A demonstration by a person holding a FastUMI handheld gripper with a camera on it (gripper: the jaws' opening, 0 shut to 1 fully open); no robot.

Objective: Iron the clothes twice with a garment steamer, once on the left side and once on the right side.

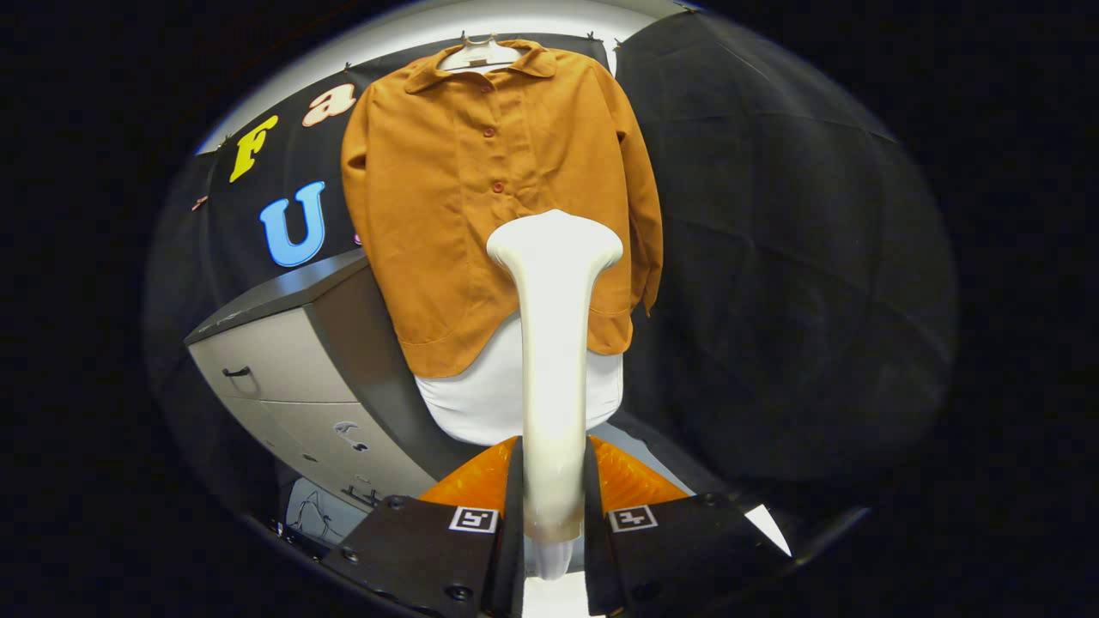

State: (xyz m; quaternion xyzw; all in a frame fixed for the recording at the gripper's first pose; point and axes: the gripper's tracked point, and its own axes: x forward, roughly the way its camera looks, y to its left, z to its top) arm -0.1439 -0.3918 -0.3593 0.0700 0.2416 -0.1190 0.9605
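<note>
An orange-brown buttoned shirt (481, 197) hangs on a white hanger (477, 53) against the booth's black wall, with a white garment (481, 399) showing below its hem. My gripper (554, 515) is shut on the handle of a white garment steamer (554, 343), which stands upright between the fingers. The steamer's wide head (555, 240) sits in front of the shirt's lower right half, just right of the button line. Whether the head touches the cloth I cannot tell.
A grey drawer cabinet (292, 369) with dark handles stands left of the shirt, its top edge close to the shirt's left side. Black cloth (790, 257) hangs to the right of the shirt.
</note>
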